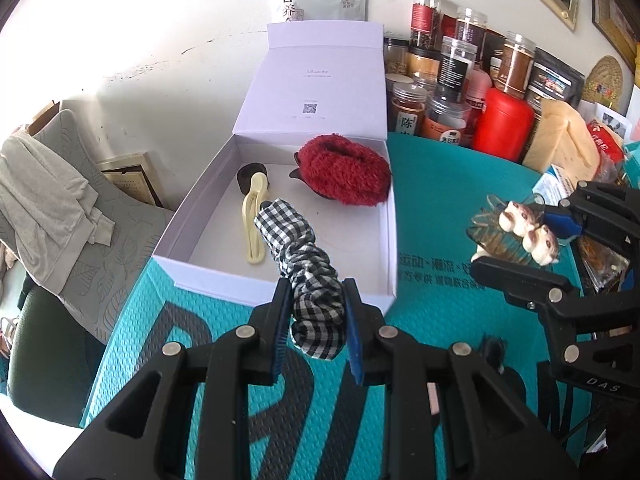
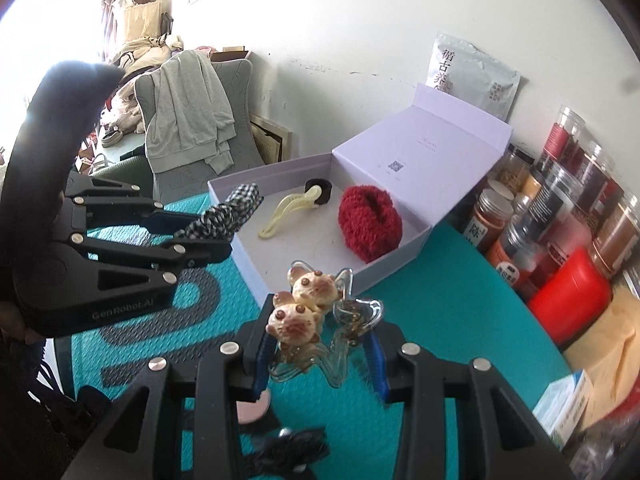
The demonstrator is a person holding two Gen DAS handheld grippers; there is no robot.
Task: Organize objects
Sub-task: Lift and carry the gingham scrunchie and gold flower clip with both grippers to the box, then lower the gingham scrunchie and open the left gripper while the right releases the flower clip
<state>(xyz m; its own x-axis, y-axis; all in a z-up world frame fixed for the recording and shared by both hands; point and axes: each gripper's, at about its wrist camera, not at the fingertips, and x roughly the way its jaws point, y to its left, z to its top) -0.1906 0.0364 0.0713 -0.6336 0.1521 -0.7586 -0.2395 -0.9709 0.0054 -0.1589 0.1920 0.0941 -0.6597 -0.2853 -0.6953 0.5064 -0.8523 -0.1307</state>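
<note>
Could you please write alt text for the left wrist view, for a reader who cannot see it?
The left claw grips a black-and-white checked scrunchie over an open white box holding a red fuzzy scrunchie and cream hair clip. The right claw holds a cat-decorated clip.

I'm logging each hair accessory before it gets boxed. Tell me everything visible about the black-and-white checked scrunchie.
The gingham scrunchie is soft gathered fabric in a black-and-white check, squeezed into a long, crinkled loop. The left hand-held gripper is shut on its near end between blue pads. Its free end, smoother and less gathered, juts out over the near wall of the open white box, above the cream hair clip. Only the pads visibly touch it.
</note>
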